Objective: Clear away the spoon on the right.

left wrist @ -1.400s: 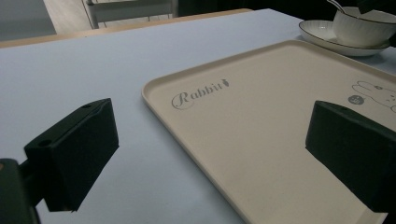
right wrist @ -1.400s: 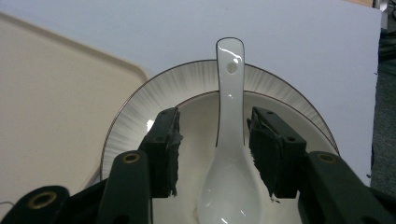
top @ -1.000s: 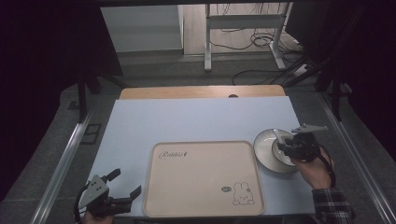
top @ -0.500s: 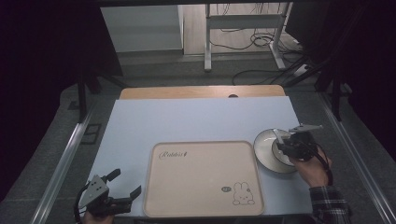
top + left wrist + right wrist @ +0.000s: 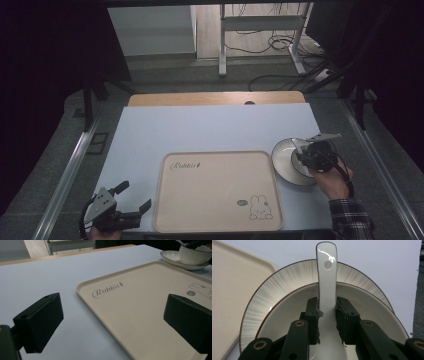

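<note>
A white ceramic spoon (image 5: 327, 277) lies in a white bowl (image 5: 287, 312) that stands on a grey-striped plate (image 5: 274, 290) at the table's right. My right gripper (image 5: 327, 315) reaches down into the bowl from above. Its jaws have just been closing, and both pads now press the sides of the spoon's handle. From the high view, the right gripper (image 5: 306, 155) sits over the plate (image 5: 282, 155). My left gripper (image 5: 134, 196) rests open at the table's front left corner, holding nothing, and points at the beige tray (image 5: 215, 190).
The beige tray (image 5: 140, 307), printed with "Rabbit" and a bunny, lies bare in the front middle, just left of the plate (image 5: 172, 257) and bowl (image 5: 193, 256). The pale blue table top (image 5: 210, 130) stretches behind it. Floor cables and a desk frame lie beyond the far edge.
The right gripper has shifted slightly left over the bowl. The left gripper has kept still.
</note>
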`<action>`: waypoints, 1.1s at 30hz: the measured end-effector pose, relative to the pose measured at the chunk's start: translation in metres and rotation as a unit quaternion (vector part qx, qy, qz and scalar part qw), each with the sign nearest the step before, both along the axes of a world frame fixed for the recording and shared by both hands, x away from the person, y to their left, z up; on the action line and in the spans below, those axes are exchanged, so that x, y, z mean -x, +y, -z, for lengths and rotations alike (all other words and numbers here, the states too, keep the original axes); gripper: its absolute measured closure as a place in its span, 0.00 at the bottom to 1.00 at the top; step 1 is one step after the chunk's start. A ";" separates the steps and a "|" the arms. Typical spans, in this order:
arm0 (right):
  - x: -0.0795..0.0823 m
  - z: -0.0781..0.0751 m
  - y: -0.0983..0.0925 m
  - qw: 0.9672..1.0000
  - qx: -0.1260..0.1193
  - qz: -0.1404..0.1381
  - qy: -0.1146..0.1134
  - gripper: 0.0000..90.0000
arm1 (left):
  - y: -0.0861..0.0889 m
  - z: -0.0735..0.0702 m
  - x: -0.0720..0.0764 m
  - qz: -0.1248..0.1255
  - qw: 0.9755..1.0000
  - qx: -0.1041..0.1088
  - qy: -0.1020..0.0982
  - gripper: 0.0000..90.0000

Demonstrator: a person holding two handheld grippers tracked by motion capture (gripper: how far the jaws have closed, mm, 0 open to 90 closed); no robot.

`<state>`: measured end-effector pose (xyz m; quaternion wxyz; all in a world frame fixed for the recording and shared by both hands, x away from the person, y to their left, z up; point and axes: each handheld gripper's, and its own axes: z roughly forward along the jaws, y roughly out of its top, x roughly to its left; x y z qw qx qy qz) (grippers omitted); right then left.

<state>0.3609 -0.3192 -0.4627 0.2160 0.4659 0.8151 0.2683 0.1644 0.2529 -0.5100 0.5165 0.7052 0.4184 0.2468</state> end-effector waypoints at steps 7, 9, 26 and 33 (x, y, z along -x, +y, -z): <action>0.002 -0.002 0.001 1.000 0.000 0.002 -0.001 0.81 | 0.000 0.000 0.000 0.000 1.000 0.000 0.000 0.03; 0.003 -0.004 0.001 1.000 -0.005 0.002 -0.003 0.82 | 0.000 0.000 0.000 0.000 1.000 0.000 0.000 0.03; 0.010 -0.022 -0.008 0.999 -0.029 0.008 -0.019 0.82 | 0.000 0.000 0.000 -0.001 1.000 0.000 0.000 0.03; 0.011 -0.027 -0.009 0.999 -0.034 0.008 -0.024 0.82 | 0.000 0.000 0.000 -0.001 1.000 0.000 -0.001 0.03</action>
